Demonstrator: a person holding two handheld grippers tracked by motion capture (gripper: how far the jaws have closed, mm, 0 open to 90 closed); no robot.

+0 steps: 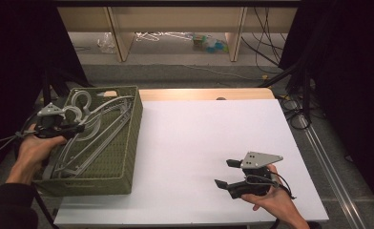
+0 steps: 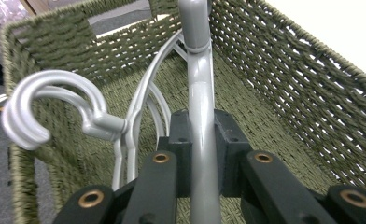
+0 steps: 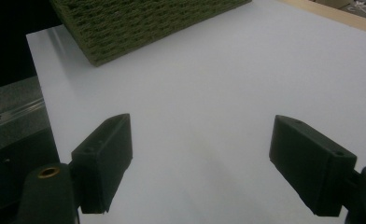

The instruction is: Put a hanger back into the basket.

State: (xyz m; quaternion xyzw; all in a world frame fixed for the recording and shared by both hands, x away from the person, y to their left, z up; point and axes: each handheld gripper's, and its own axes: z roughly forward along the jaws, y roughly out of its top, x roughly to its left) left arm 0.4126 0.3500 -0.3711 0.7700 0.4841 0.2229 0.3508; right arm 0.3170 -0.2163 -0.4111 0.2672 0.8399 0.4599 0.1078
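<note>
A green woven basket (image 1: 130,138) stands at the table's left and holds several grey plastic hangers (image 1: 99,129). My left gripper (image 1: 77,128) reaches into the basket from its left side and is shut on one grey hanger (image 2: 202,140), whose bar runs up between the jaws. A second hanger's hook (image 2: 45,109) curls to the left of it. My right gripper (image 1: 227,172) rests low over the white table surface (image 1: 199,138) at the front right, open, with nothing between its fingers (image 3: 104,154).
The basket's corner (image 3: 139,28) lies ahead of the right gripper. A wooden strip (image 1: 204,94) edges the table's far side. Cables (image 1: 290,102) hang off the far right. Shelving and clutter (image 1: 175,38) stand on the floor beyond.
</note>
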